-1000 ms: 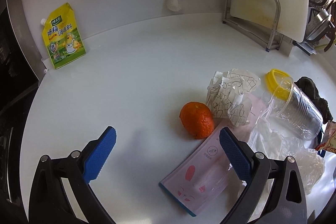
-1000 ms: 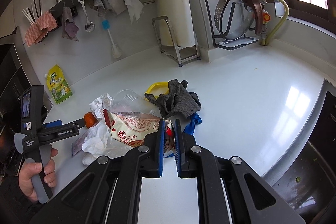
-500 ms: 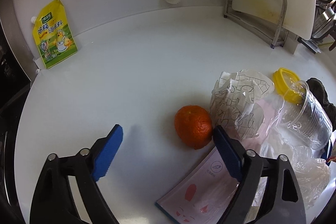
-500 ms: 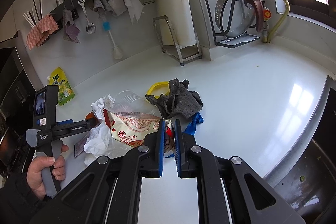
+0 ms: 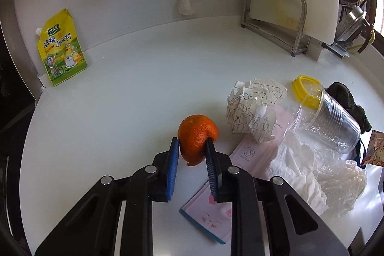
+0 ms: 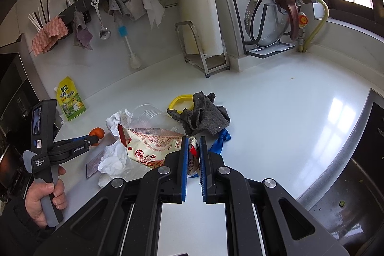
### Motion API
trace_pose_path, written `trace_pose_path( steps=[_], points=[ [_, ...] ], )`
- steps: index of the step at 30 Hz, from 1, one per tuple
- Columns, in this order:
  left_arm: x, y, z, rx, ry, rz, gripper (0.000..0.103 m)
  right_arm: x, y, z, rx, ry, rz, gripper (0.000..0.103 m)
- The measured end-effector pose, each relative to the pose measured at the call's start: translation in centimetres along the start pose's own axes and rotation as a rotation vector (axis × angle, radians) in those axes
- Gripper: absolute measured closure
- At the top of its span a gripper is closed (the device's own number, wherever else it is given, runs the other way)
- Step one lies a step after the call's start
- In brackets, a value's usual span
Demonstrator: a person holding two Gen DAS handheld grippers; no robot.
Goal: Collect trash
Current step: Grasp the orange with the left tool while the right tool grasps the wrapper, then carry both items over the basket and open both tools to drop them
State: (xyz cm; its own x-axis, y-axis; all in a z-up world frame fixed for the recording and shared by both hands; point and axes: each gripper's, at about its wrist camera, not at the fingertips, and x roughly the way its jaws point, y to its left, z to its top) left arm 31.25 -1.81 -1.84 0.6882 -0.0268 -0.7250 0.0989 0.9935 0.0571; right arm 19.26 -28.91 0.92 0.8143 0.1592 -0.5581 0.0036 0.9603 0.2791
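An orange mandarin peel (image 5: 195, 131) sits between the blue pads of my left gripper (image 5: 192, 143); its jaws are closing and the pads press into its sides. The right wrist view shows that gripper (image 6: 92, 139) pinching the peel (image 6: 98, 132) at the left end of the trash pile. My right gripper (image 6: 192, 140) is shut on the corner of a red-and-white snack bag (image 6: 148, 145). The pile holds crumpled printed paper (image 5: 254, 104), a pink pouch (image 5: 211, 212), stacked clear cups (image 5: 331, 121), a yellow lid (image 5: 306, 90) and white tissue (image 5: 307, 174).
A grey rag (image 6: 204, 114) and a blue scrap (image 6: 222, 138) lie behind the snack bag. A yellow seasoning pouch (image 5: 61, 49) leans on the back wall; a cutting-board rack (image 5: 276, 16) stands behind. The sink (image 6: 360, 208) drops off at right. A hand (image 6: 45, 196) grips the left tool.
The left jaws went from wide open on either side of the peel to pinching it. The right gripper and its snack bag stayed put.
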Motion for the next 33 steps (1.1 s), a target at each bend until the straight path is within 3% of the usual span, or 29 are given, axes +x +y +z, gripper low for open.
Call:
trace_pose_path(
  steps=[8,18,27,33],
  points=[
    [-6.2,0.0,-3.1,0.036,-0.043,-0.02,0.081,-3.1,1.6,-1.9,-0.001,-0.003,-0.017,0.094],
    [-14.2,-2.2,-9.4,0.076,-0.1,-0.055,0.081,-8.9,3.0,-7.1,0.038,-0.005,-0.063,0.094],
    [-18.2,-4.2,-15.3,0.097,-0.082,-0.115,0.08,-15.3,3.1,-12.9,0.041,-0.006,-0.166,0.094],
    [-19.3,-6.1,-18.6,0.114,-0.062,-0.159,0.08,-17.1,3.1,-17.0,0.023,0.037,-0.211,0.094]
  ],
)
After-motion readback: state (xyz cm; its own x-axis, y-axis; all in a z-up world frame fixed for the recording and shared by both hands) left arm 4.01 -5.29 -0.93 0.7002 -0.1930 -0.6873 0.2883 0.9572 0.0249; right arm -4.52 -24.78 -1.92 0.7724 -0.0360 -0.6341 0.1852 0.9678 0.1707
